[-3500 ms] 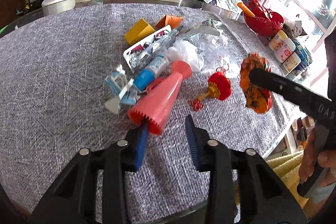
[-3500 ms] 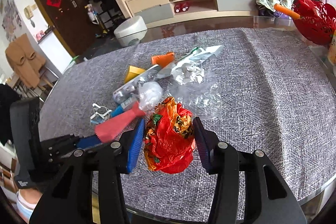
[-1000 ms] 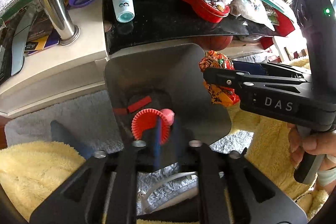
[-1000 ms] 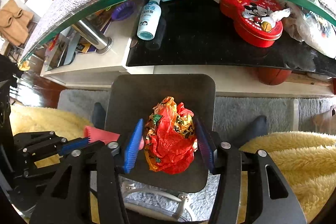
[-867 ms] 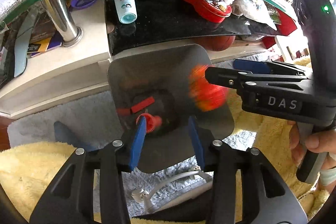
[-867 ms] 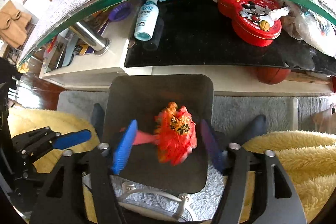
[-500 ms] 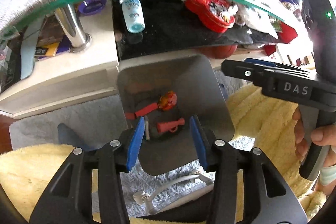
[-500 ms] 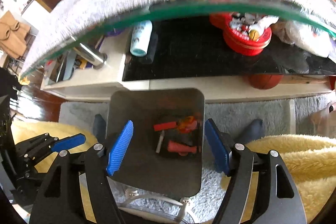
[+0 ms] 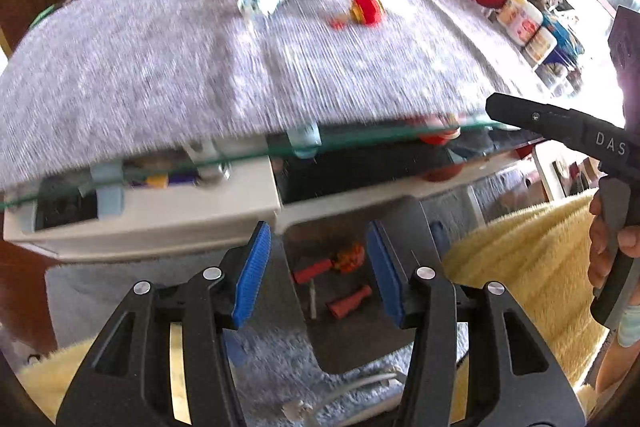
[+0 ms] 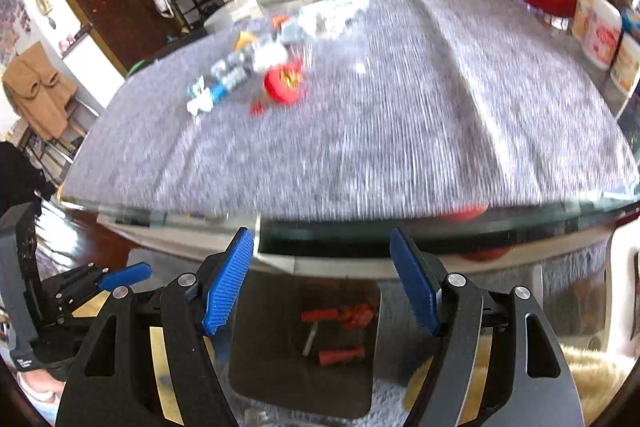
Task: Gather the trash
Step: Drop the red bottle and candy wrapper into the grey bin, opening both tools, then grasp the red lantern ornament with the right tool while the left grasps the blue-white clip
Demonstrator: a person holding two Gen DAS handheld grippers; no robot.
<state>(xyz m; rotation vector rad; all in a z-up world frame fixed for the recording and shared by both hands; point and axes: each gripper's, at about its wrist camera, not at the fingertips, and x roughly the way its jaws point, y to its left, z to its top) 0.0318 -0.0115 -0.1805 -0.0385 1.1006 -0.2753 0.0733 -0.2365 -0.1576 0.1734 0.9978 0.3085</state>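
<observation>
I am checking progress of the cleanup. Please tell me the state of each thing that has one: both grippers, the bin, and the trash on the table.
left gripper: jaws opening, nothing between them.
right gripper: open, empty.
trash bin: open-topped, holding the pink cone, the crumpled orange wrapper and other bits.
red lantern ornament: lying on the grey table cover.
plastic wrappers pile: on the cover, uncollected.

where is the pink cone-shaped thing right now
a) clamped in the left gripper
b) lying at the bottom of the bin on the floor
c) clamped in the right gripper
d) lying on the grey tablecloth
b: the pink cone lies inside the bin on the floor below the table edge, next to the crumpled orange wrapper, and nothing sits between the fingers of the left gripper or the right gripper.
</observation>
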